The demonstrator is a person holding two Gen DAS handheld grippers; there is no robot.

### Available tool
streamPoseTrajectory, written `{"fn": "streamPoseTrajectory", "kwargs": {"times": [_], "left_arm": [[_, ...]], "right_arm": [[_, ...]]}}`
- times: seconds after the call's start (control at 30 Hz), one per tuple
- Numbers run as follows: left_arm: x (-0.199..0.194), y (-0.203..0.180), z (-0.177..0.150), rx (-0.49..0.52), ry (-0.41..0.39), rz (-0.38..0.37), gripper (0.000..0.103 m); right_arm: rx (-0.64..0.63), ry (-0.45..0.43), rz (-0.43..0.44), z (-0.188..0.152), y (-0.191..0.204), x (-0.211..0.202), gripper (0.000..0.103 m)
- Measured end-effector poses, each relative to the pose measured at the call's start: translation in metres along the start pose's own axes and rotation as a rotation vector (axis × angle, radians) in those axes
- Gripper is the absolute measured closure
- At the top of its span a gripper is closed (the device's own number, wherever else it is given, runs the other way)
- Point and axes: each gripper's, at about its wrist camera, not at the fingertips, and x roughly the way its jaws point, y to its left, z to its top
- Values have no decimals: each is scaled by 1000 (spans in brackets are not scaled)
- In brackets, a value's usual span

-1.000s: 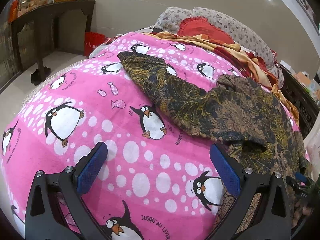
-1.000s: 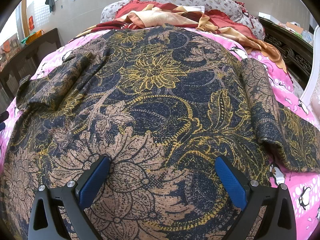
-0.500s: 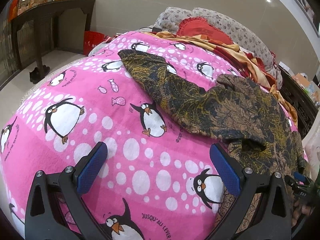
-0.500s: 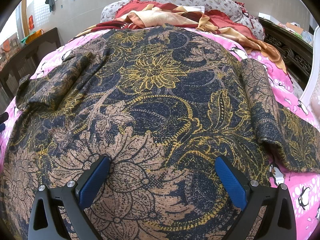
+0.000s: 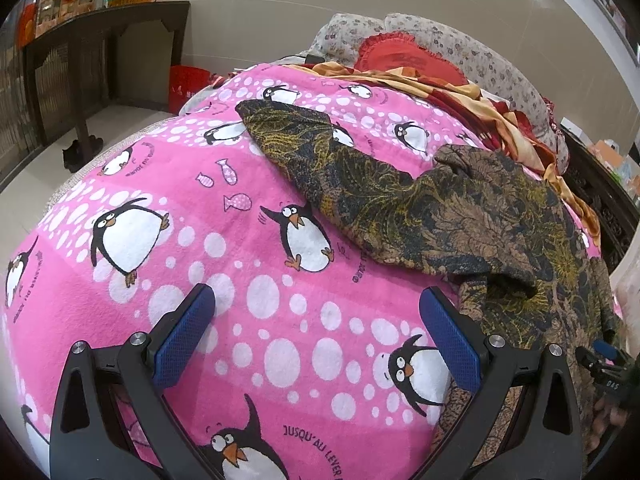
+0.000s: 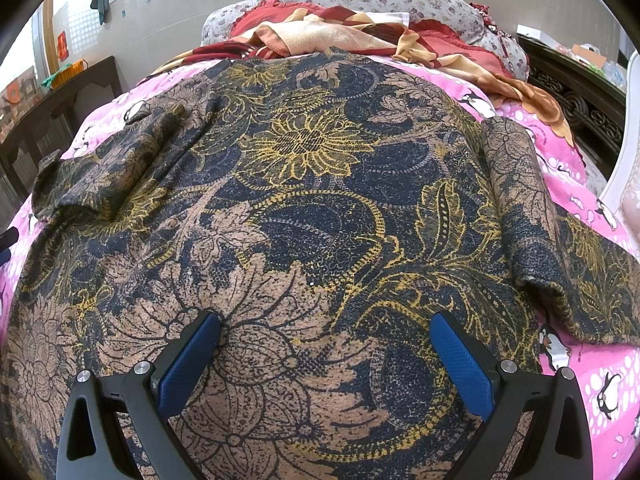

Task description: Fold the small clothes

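While both claws gape wide and empty, the left claw [image 5: 316, 336] hovers over the pink penguin blanket [image 5: 200, 216], the right claw [image 6: 326, 354] over the floral garment [image 6: 304, 184].

Left tool [image 5: 316, 328] drifted slightly over the pink blanket [image 5: 240, 240], view shifted a little

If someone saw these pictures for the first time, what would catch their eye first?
Probably the bright pink penguin blanket covering the bed, under the open left gripper. Next, the dark floral garment spread flat across it, filling the right wrist view beneath the open right gripper, with one sleeve stretched out to the left.
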Motion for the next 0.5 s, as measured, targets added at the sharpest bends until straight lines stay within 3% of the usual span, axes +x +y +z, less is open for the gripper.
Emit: {"fn": "streamPoseTrajectory", "kwargs": {"times": [0.3,0.5], "left_arm": [[-1,0,2,-7,-4,-10,0],[-9,-13,38,6,-81,-10,0]], "right_arm": [[0,0,0,0,0,0,0],[0,0,1,0,0,0,0]]}}
